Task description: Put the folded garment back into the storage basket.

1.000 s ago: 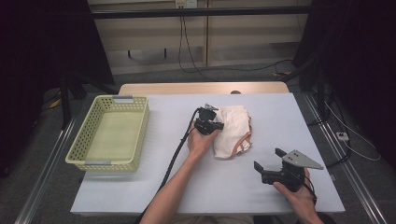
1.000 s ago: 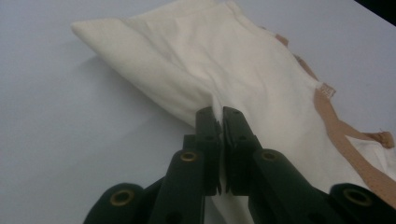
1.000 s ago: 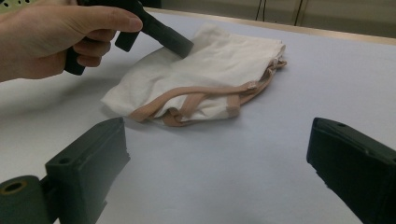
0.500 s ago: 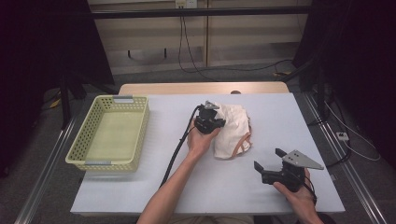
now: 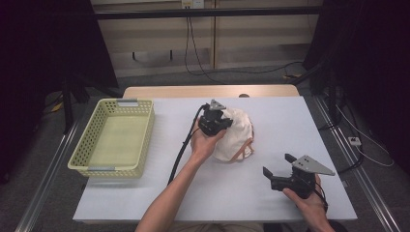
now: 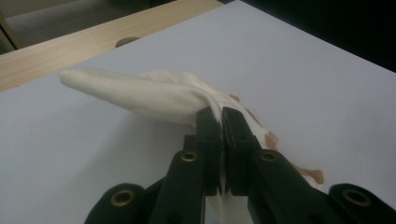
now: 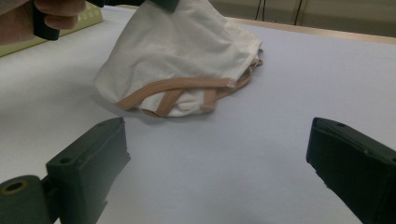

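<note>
- Far left on the table: a pale yellow-green plastic basket (image 5: 116, 137), open mesh walls, nothing inside, long side running near to far; likely the place meant for the garment, set within easy reach of the left arm.
- Middle of the table: a white garment with tan elastic straps (image 5: 236, 135), bunched in a soft mound, well apart from the basket.
- Left gripper (image 5: 216, 121) at the garment's left edge, jaws clamped shut on a fold of the white cloth; pinched fold (image 6: 154, 95) pulled up off the surface into a ridge while the rest trails down, seemingly a grip for lifting toward the basket.
- Tan straps (image 7: 175, 91) crossing under the near hem, lying slack on the table, hence liable to drag or dangle on a lift.
- Near right: right gripper (image 5: 282, 168), jaws spread wide, holding nothing, resting low above bare table and aimed at the garment; probably waiting in reserve to take a second corner.
- Surface: white table top (image 5: 290, 121), smooth and matte, bordered at the far edge by a light wooden strip (image 5: 208, 91).
- Room: grey floor, cables hanging along a pale far wall, dark curtains at both sides, metal rails beside the table.
</note>
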`<move>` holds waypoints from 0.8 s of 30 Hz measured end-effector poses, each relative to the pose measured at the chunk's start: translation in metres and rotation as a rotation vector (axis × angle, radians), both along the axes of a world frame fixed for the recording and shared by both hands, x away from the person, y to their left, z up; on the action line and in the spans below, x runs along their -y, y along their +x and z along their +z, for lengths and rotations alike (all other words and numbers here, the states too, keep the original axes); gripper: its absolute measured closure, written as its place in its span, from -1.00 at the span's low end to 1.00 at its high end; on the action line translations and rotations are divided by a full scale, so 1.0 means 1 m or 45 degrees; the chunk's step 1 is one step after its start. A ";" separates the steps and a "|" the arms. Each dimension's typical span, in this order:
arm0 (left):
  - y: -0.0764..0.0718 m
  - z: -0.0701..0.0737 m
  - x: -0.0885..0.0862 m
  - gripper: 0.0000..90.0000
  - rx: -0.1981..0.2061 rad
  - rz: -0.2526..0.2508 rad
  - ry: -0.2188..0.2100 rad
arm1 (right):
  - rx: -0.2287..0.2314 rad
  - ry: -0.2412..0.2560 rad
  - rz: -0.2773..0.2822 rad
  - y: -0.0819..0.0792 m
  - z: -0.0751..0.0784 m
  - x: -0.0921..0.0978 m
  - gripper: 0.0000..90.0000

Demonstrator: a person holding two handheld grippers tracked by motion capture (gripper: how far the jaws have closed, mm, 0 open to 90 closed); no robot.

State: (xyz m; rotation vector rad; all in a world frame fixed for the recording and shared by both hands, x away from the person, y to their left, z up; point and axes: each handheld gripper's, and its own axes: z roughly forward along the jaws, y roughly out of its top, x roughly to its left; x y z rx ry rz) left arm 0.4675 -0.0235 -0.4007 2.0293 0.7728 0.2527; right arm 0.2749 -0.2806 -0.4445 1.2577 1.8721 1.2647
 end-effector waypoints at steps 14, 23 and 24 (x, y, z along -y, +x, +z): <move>-0.001 0.014 -0.016 0.93 0.031 0.017 -0.032 | 0.006 0.004 0.001 -0.001 0.001 0.000 -0.88; -0.006 0.023 -0.021 0.93 0.092 0.010 -0.018 | 0.007 0.003 0.002 -0.001 0.001 0.000 -0.88; -0.006 0.024 -0.021 0.93 0.093 0.014 -0.024 | 0.010 0.003 0.007 -0.001 0.001 0.000 -0.88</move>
